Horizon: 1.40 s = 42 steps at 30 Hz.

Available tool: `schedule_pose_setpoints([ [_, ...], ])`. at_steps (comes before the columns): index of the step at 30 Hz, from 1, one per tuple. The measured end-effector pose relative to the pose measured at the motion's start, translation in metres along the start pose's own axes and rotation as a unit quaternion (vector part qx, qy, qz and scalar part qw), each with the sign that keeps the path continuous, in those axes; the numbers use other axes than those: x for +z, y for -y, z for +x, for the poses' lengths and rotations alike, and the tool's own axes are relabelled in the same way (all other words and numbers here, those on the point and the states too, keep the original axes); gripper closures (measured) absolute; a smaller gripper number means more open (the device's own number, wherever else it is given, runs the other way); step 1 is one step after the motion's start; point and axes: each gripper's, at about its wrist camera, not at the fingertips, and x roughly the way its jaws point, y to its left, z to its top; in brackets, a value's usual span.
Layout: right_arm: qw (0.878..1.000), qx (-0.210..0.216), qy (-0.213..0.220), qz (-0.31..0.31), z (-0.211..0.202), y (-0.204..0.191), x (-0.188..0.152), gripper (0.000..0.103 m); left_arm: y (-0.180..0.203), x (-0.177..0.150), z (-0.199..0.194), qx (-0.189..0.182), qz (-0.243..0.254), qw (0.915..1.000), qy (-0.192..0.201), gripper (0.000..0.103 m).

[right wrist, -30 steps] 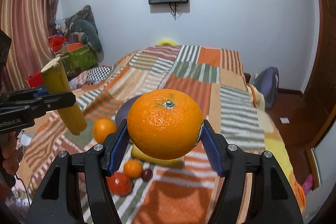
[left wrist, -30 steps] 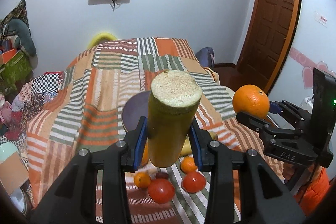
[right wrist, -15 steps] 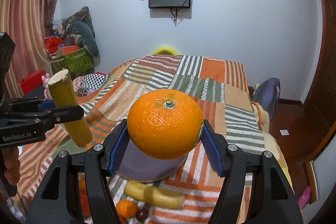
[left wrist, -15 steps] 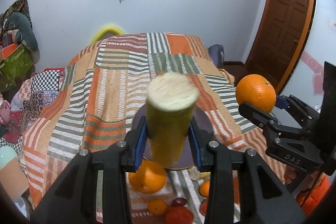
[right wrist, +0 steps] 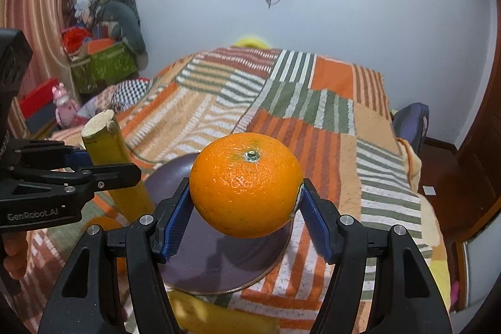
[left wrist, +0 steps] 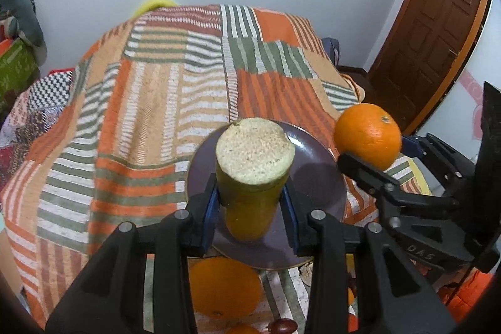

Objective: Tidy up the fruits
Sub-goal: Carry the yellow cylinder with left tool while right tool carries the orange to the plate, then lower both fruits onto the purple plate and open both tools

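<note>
My left gripper (left wrist: pixel 250 205) is shut on a yellow-green sugarcane piece (left wrist: pixel 252 174) with a pale cut end, held upright above the dark purple plate (left wrist: pixel 316 174). It also shows in the right wrist view (right wrist: pixel 112 161). My right gripper (right wrist: pixel 245 224) is shut on a large orange (right wrist: pixel 245 183) above the plate (right wrist: pixel 225 255). That orange also shows in the left wrist view (left wrist: pixel 368 135), to the right of the plate. A second orange (left wrist: pixel 224 290) lies on the bed below the plate.
The plate lies on a striped patchwork blanket (left wrist: pixel 156 102) covering a bed. Another sugarcane piece (right wrist: pixel 219 316) lies near the plate's front edge. A small dark fruit (left wrist: pixel 281 326) sits at the bottom. A wooden door (left wrist: pixel 432 36) stands at right; boxes and toys (right wrist: pixel 100 64) at left.
Both grippers have moved forward and lower over the purple plate, still holding the sugarcane and the orange. The loose fruits have slid to the bottom of view.
</note>
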Motion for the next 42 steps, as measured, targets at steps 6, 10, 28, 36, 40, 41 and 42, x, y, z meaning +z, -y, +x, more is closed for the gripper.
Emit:
schedule_pose_setpoints([
  [6,0.999,0.013,-0.042,-0.004,0.026,0.006,-0.001,0.04,-0.005,0.005,0.03,-0.011,0.0,0.9991,-0.041,0.066],
  [10,0.998,0.016,-0.066,-0.004,0.04,0.009,-0.003,0.04,-0.01,0.012,0.042,-0.015,-0.006,0.9987,-0.048,0.066],
  [28,0.989,0.031,-0.141,-0.016,0.075,0.008,-0.009,0.039,-0.013,0.028,0.071,0.003,-0.011,0.9975,-0.069,0.066],
  [36,0.988,0.017,-0.152,-0.029,0.075,0.002,-0.01,0.038,-0.009,0.024,0.045,0.023,0.004,0.9986,-0.046,0.055],
  [40,0.992,0.009,-0.12,-0.027,0.058,0.002,-0.003,0.019,-0.008,0.02,0.027,0.038,0.007,0.9987,-0.032,0.045],
  [41,0.993,0.004,-0.112,-0.032,0.053,0.002,0.0,0.018,-0.007,0.02,0.024,0.041,0.01,0.9986,-0.033,0.045],
  [42,0.994,0.0,-0.107,-0.036,0.048,0.002,0.002,0.018,-0.006,0.018,0.021,0.043,0.013,0.9985,-0.033,0.045],
])
